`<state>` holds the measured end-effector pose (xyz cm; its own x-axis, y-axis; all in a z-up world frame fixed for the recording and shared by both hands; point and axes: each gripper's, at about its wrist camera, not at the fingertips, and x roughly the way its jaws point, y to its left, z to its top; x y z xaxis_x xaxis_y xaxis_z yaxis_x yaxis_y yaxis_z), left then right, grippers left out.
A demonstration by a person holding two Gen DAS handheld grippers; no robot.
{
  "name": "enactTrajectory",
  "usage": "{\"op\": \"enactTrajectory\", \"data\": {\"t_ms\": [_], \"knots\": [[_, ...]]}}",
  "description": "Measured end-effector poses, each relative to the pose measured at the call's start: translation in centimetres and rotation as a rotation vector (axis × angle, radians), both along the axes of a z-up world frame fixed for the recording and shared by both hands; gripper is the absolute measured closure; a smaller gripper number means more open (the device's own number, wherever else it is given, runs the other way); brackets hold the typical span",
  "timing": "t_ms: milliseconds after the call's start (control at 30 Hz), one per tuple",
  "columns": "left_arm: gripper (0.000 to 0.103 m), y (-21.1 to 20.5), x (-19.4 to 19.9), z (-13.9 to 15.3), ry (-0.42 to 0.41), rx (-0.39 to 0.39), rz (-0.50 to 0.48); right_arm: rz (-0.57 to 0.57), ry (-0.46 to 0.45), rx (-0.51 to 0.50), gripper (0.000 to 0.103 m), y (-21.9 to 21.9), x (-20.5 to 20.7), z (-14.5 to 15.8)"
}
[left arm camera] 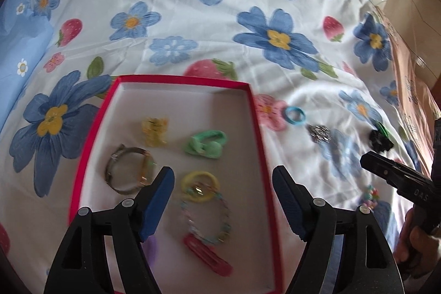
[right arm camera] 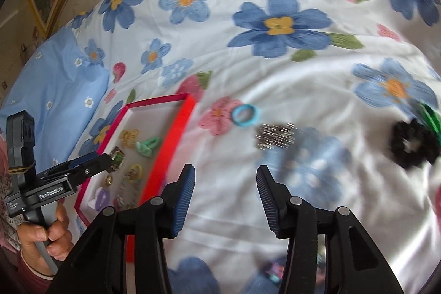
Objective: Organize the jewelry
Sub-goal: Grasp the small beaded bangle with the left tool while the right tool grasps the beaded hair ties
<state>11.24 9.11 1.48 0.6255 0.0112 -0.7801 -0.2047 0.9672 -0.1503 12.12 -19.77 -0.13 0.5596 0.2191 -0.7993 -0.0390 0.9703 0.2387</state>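
Note:
A red box [left arm camera: 252, 112] with a white floor lies on the flowered bedspread. In it are a yellow claw clip [left arm camera: 154, 131], a green hair tie [left arm camera: 205, 143], a bangle [left arm camera: 128, 172], a yellow ring tie [left arm camera: 199, 186], a beaded bracelet [left arm camera: 206, 219] and a pink hair clip [left arm camera: 206, 255]. My left gripper [left arm camera: 223, 183] hangs open above the box with nothing between its pads. Right of the box [right arm camera: 176, 139], loose on the sheet, are a blue ring [right arm camera: 244, 115], a silver piece [right arm camera: 275, 139] and a black scrunchie [right arm camera: 413, 146]. My right gripper [right arm camera: 226, 175] is open and empty, short of the silver piece.
A green item [right arm camera: 430, 117] lies behind the scrunchie. A small colourful beaded piece [left arm camera: 370, 197] sits near the right gripper's body [left arm camera: 399, 178]. A blue pillow [right arm camera: 55, 90] lies to the left, and the bed's edge [left arm camera: 408, 90] runs along the right. A person's hand [right arm camera: 46, 233] holds the left gripper's handle.

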Motion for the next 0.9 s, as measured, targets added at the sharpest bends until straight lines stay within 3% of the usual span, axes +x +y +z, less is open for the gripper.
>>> {"op": "enactTrajectory", "data": {"t_ms": [500, 900], "knots": [[0.029, -6.7, -2.5, -0.1, 0.033, -0.053, -0.173, -0.101, 0.035, -0.031, 0.054, -6.2, -7.4, 0.1], [0.030, -12.2, -2.4, -2.5, 0.080, -0.054, -0.320, -0.096, 0.050, -0.007, 0.054, -6.7, -8.5, -1.2]]}}
